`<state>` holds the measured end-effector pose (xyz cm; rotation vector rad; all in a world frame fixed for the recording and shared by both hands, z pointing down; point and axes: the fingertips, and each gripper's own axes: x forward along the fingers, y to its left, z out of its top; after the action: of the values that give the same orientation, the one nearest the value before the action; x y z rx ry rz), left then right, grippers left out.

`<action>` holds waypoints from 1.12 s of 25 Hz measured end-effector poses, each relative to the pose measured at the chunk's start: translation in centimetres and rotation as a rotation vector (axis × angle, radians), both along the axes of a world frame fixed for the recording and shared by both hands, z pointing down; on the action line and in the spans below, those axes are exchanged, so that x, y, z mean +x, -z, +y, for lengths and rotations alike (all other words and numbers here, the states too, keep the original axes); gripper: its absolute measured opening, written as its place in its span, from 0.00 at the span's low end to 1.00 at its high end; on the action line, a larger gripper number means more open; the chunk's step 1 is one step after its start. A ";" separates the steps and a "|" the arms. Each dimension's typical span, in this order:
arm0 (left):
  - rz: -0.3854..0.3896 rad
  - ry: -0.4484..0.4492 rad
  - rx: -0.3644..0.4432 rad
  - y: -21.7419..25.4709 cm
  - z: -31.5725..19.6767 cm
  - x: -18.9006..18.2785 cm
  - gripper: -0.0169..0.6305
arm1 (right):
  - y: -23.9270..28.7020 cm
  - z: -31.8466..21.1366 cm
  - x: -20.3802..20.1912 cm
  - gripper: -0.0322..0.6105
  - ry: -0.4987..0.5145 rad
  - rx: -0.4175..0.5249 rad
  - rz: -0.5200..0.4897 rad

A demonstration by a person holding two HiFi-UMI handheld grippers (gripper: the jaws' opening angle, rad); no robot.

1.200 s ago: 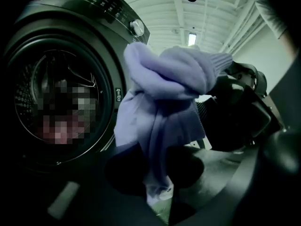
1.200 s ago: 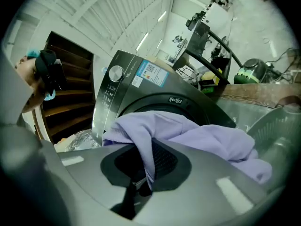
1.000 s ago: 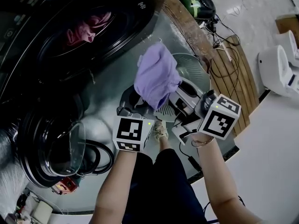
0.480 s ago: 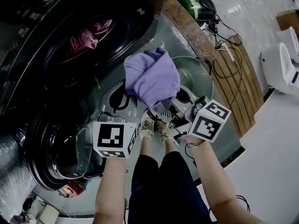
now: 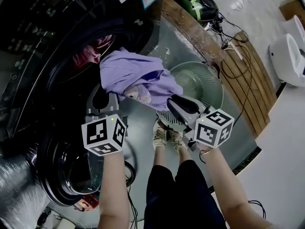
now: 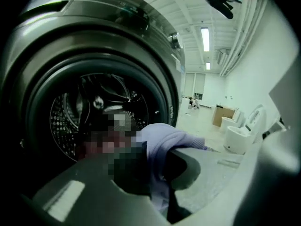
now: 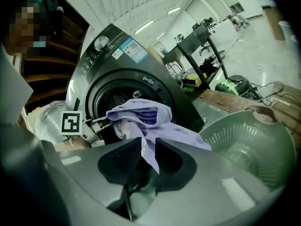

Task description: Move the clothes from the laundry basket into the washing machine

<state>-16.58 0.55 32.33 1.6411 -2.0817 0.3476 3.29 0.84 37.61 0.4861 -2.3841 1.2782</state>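
A lavender garment [image 5: 138, 75] hangs spread in front of the washing machine's drum opening [image 5: 71, 56], where pink clothes [image 5: 90, 51] lie inside. My left gripper [image 5: 106, 99] is shut on the garment's left part [image 6: 169, 140], close to the drum [image 6: 80, 112]. My right gripper [image 5: 169, 101] sits lower, by the grey-green laundry basket [image 5: 200, 80]. Its jaws have just been opening. A loose tail of the garment [image 7: 141, 119] still hangs in the narrow gap between them, at my right gripper [image 7: 148, 149].
The machine's round door [image 5: 62, 171] stands open at the lower left. The person's shoes [image 5: 167, 135] are on the floor below the garment. A wooden board [image 5: 214, 46], cables and a green device [image 5: 198, 4] lie at the right, with white units [image 5: 288, 56] beyond.
The left gripper has carried the garment leftward and up to the drum mouth, and the cloth has spread out. The right gripper has sunk lower and its jaws have parted slightly.
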 end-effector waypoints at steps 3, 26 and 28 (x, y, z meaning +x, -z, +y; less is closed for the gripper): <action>-0.003 0.089 -0.023 -2.3 -0.3 -2.4 0.10 | -1.2 0.5 0.6 0.21 -0.006 -0.018 0.017; -0.184 0.365 -0.047 -9.0 -6.9 -17.5 0.11 | -4.6 3.1 1.5 0.11 -0.025 -0.038 0.041; -0.124 0.386 -0.087 -10.7 -6.8 -17.4 0.15 | -4.8 3.7 1.3 0.11 -0.017 -0.048 0.041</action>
<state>-33.98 -6.29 43.00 1.1595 -2.3776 0.4099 4.62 4.50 42.37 0.5146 -2.3146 1.3166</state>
